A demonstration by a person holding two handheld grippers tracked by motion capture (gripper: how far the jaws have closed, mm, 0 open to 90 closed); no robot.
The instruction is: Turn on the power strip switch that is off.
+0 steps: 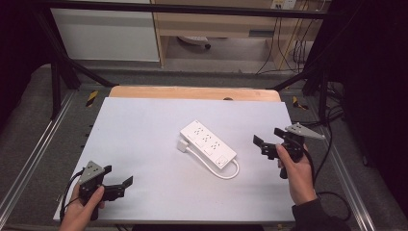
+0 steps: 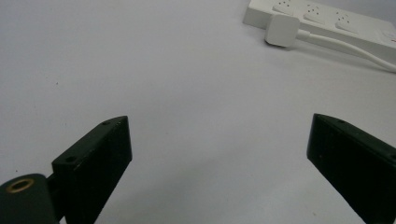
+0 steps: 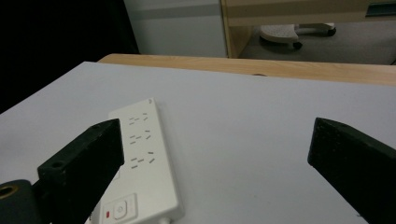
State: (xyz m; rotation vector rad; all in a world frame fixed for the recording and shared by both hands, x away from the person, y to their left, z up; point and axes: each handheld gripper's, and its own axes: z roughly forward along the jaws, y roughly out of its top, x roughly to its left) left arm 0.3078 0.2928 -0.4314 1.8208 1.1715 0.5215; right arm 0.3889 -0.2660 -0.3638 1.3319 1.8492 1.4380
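Note:
A white power strip (image 1: 208,143) lies diagonally at the middle of the white table top (image 1: 139,120). Its flat white plug (image 1: 182,145) rests beside its far-left end, and the cable (image 1: 228,172) loops round from the near end. My left gripper (image 1: 118,176) is near the front left corner, open and empty, well apart from the strip. In the left gripper view the strip (image 2: 327,16) and plug (image 2: 281,30) lie far off at top right. My right gripper (image 1: 268,136) hovers open just right of the strip. In the right gripper view the strip (image 3: 144,149) passes behind the left jaw, its switch (image 3: 120,208) nearest.
A wooden edge (image 1: 192,92) runs along the table's far side. Black frame bars (image 1: 62,62) stand at both back corners, metal rails (image 1: 29,159) flank the table, and loose cables (image 1: 332,159) trail at the right. A wooden cabinet (image 1: 216,24) stands beyond.

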